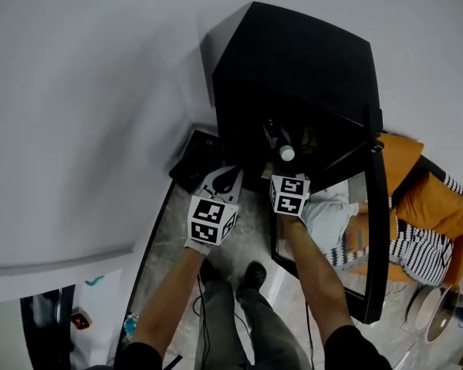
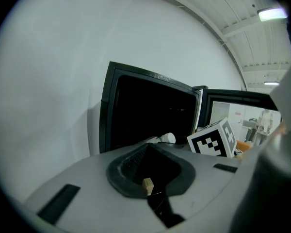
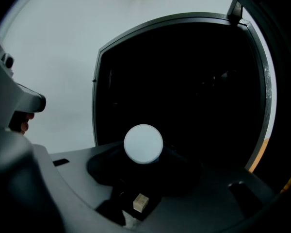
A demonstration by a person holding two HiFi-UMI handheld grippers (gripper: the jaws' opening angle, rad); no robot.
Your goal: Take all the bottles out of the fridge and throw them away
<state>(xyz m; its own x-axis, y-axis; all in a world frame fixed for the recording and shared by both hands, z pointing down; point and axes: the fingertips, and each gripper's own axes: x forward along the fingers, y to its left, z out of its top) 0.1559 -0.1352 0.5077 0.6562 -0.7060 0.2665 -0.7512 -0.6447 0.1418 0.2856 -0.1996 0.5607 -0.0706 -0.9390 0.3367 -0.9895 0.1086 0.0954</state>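
In the head view a black fridge [image 1: 293, 60] stands open, its inside dark. At the mouth of the opening, my right gripper [image 1: 284, 162] is shut on a dark bottle with a white cap [image 1: 286, 153]. In the right gripper view the round white cap [image 3: 143, 143] sits between the jaws, facing the camera, with the fridge's dark interior [image 3: 184, 81] behind it. My left gripper [image 1: 224, 177] hangs just left of the opening, shut with nothing in it. In the left gripper view the same cap [image 2: 168, 138] shows beside the right gripper's marker cube [image 2: 213, 140].
The fridge's glass door [image 1: 374, 230] swings out to the right. Beyond it is a person in orange and striped clothes [image 1: 424, 199]. A black flat thing [image 1: 191, 160] lies on the floor left of the fridge. A white wall [image 1: 77, 91] runs along the left.
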